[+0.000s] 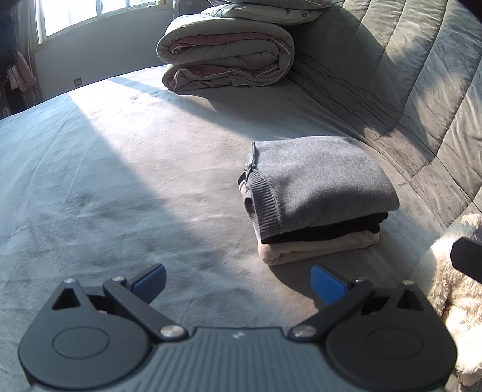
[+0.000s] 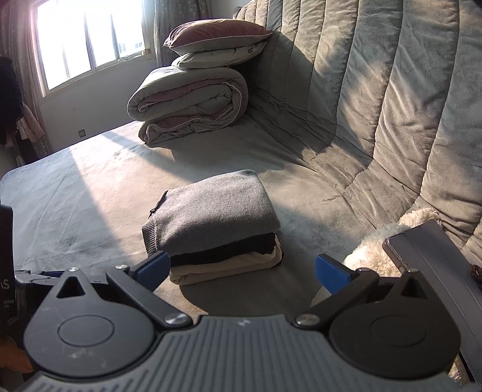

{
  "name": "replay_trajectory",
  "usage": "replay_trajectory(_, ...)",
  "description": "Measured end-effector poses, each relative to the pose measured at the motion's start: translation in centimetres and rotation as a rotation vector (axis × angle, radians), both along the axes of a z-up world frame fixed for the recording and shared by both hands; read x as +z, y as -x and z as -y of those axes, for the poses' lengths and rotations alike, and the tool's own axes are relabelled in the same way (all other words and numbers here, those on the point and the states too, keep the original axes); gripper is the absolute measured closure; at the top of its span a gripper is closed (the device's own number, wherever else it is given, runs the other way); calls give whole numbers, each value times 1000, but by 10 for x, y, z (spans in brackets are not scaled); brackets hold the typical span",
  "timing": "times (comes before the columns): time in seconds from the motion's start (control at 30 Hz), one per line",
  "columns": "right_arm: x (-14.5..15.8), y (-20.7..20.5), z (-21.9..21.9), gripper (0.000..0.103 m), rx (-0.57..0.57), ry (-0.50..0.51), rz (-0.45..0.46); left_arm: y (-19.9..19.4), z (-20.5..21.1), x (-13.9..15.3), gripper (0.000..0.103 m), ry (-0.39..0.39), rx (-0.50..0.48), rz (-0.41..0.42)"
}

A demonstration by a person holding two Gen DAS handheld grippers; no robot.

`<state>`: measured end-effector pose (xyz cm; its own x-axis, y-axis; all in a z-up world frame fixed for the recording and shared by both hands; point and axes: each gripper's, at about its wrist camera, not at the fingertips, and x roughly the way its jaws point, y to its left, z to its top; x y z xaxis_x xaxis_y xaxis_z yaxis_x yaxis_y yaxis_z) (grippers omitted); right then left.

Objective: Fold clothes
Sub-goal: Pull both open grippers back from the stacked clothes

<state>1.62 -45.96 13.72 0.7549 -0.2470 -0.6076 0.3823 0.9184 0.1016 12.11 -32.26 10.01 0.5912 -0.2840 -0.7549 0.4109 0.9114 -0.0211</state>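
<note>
Left wrist view first: your left tongs [image 1: 238,282] stand spread wide, with nothing between the blue pads [image 1: 152,279], and they hang over the grey bed cover [image 1: 105,181]. Ahead and a little to the right of them sits the stack of folded clothes [image 1: 316,208]: a grey knit sweater [image 1: 319,178] on top, a black garment [image 1: 325,229] under it, and a beige garment [image 1: 316,247] at the bottom. The stack rests on the bed cover, apart from the tongs. Behind it, near the window [image 1: 90,12], you see a rolled duvet [image 1: 226,54] with a pillow [image 1: 259,12] on it. A quilted grey headboard [image 1: 421,75] runs along the right side. At the right edge, a fluffy white throw [image 1: 452,301] lies just beside a dark object that you cannot identify from this angle.

Right wrist view: your right tongs [image 2: 241,270] are likewise spread wide and empty. The stack of folded clothes [image 2: 217,229] lies just ahead, towards the left pad [image 2: 156,267], which overlaps the stack's near corner in this view; you cannot tell whether they touch. The grey knit sweater [image 2: 211,208] tops the stack here too. To the right, a phone [image 2: 400,244] lies against the fluffy white throw [image 2: 376,241]. The rolled duvet [image 2: 186,102] carries two pillows [image 2: 217,45] beneath the window [image 2: 90,39].
</note>
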Motion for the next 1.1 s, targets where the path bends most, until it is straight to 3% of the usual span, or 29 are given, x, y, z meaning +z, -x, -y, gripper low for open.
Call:
replay_trajectory(0.2,-6,4,9,0,-74,13,-37,4,6,-3,1,-25,-26,2)
replay_trajectory(1.1,-4,10,1,0,-12,17,-52,20,13,5,1,-38,-56,24)
